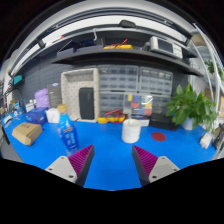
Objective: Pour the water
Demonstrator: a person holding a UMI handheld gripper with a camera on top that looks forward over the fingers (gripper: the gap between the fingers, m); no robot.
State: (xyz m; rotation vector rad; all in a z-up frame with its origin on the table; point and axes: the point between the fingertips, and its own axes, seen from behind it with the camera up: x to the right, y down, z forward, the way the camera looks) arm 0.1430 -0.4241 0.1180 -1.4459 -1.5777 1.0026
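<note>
Tool (112, 162) wide open, holding nothing; white cup (131, 130) on blue table (110, 150), just ahead of fingers.

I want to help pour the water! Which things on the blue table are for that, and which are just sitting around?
For pouring, probably:
- blue bottle
- white cup
- the tool, open, holding nothing

Just sitting around:
- green plant
- small red thing beside the cup
- brown box
- purple thing at the back

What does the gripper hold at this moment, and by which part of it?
Nothing. The gripper is open and nothing is between its fingers; the white cup stands on the blue table beyond them.
</note>
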